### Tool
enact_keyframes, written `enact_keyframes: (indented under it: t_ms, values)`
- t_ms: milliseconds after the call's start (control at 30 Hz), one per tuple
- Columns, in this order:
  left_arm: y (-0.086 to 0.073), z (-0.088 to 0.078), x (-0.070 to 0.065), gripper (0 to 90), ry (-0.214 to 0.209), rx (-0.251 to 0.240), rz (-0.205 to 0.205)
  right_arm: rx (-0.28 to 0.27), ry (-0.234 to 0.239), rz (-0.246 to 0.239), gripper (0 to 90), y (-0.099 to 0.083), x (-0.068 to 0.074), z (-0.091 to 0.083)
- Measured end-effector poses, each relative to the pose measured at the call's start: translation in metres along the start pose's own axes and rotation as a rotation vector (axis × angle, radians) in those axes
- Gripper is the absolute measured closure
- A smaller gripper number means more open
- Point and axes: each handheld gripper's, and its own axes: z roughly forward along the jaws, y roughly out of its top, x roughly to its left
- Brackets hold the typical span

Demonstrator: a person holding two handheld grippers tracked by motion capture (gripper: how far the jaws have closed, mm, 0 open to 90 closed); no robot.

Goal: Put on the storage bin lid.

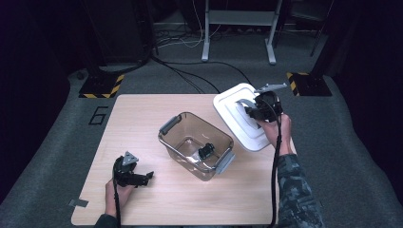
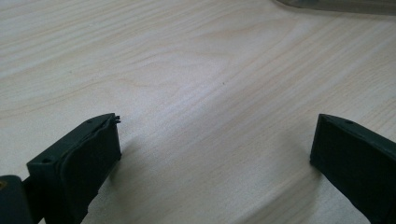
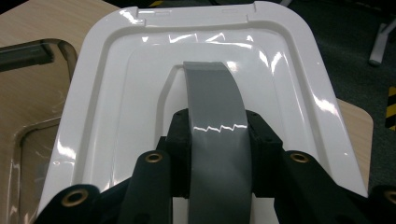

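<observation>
- While clamped on the grey handle (image 3: 215, 121), right gripper (image 1: 259, 111) holds the white lid (image 1: 236, 114) above the table (image 1: 142, 114);
- left gripper (image 1: 142, 178): jaws apart, empty, beside the clear bin (image 1: 177, 137).

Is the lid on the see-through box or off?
Off. The right gripper holds the white plastic lid by its grey handle, beside the open clear plastic box.

Table left half (image 1: 133, 114): bare wood, open passage.
Centre: clear bin (image 1: 196, 145) stood in the way.
Right edge: raised white lid (image 1: 237, 116) blocked passage.
</observation>
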Motion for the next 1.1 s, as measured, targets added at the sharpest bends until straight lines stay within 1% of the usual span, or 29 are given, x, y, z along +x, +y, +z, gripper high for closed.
enact_keyframes:
  t_ms: [100, 167, 200, 233, 267, 333, 367, 433, 600, 633, 700, 733, 767, 800, 833, 900, 967, 1000, 1067, 1100]
  values:
    - [0.0, 0.0, 0.0, 1.1, 0.0, 0.001, 0.0, 0.0, 0.016, -0.01, 66.9, 0.005, 0.009, 0.001]
    - [0.0, 0.0, 0.0, 1.1, 0.0, 0.0, -0.001, 0.0, 0.019, -0.019, 66.9, 0.006, 0.01, 0.001]
    - [0.0, 0.0, 0.0, 1.1, -0.001, -0.001, 0.0, -0.003, 0.026, -0.022, 66.9, 0.008, 0.012, 0.001]
    - [0.0, 0.0, 0.0, 1.1, -0.001, 0.002, 0.002, -0.006, 0.044, -0.024, 66.9, 0.011, 0.017, 0.001]
    - [0.0, 0.0, 0.0, 1.1, -0.001, 0.002, 0.002, -0.009, 0.05, -0.031, 66.9, 0.012, 0.018, 0.002]
    - [0.0, 0.0, 0.0, 1.1, -0.001, 0.002, 0.002, -0.004, 0.054, -0.028, 66.9, 0.013, 0.021, 0.002]
    - [0.0, 0.0, 0.0, 1.1, -0.002, 0.0, -0.004, -0.004, 0.064, -0.035, 66.9, 0.015, 0.026, 0.003]
    - [0.0, 0.0, 0.0, 1.1, -0.002, 0.0, -0.004, -0.008, 0.077, -0.047, 66.9, 0.016, 0.029, 0.005]
    - [0.0, 0.0, 0.0, 1.1, -0.002, 0.0, -0.004, -0.004, 0.107, -0.059, 66.9, 0.021, 0.041, 0.008]
    - [0.0, 0.0, 0.0, 1.1, -0.001, 0.002, 0.001, -0.006, 0.114, -0.065, 66.9, 0.022, 0.043, 0.009]
    - [0.0, 0.0, 0.0, 1.1, -0.001, 0.002, 0.002, 0.001, 0.122, -0.063, 66.9, 0.023, 0.048, 0.01]
    - [0.0, 0.0, 0.0, 1.2, 0.001, 0.001, 0.003, -0.004, 0.129, -0.073, 66.9, 0.024, 0.05, 0.011]
    - [0.0, 0.0, 0.0, 1.1, 0.001, 0.001, 0.003, 0.001, 0.136, -0.066, 66.9, 0.024, 0.053, 0.011]
    - [0.0, 0.0, 0.0, 1.1, -0.001, 0.003, 0.002, -0.003, 0.142, -0.075, 66.9, 0.025, 0.054, 0.011]
    - [0.0, -0.001, 0.001, 1.1, -0.002, 0.014, 0.016, 0.002, 0.148, -0.069, 66.9, 0.025, 0.057, 0.012]
    - [0.0, -0.001, 0.0, 1.1, -0.003, 0.012, 0.01, 0.002, 0.155, -0.084, 66.9, 0.026, 0.062, 0.013]
    - [0.0, -0.001, 0.0, 1.2, -0.003, 0.012, 0.008, 0.004, 0.164, -0.086, 66.9, 0.028, 0.066, 0.013]
    - [0.0, -0.001, 0.0, 1.1, -0.003, 0.012, 0.009, 0.004, 0.17, -0.098, 66.9, 0.029, 0.068, 0.014]
    - [0.0, -0.001, 0.0, 1.1, -0.003, 0.012, 0.009, 0.012, 0.176, -0.093, 66.9, 0.03, 0.073, 0.014]
    - [0.0, -0.001, 0.0, 1.2, -0.004, 0.012, 0.009, 0.009, 0.18, -0.103, 66.9, 0.031, 0.075, 0.015]
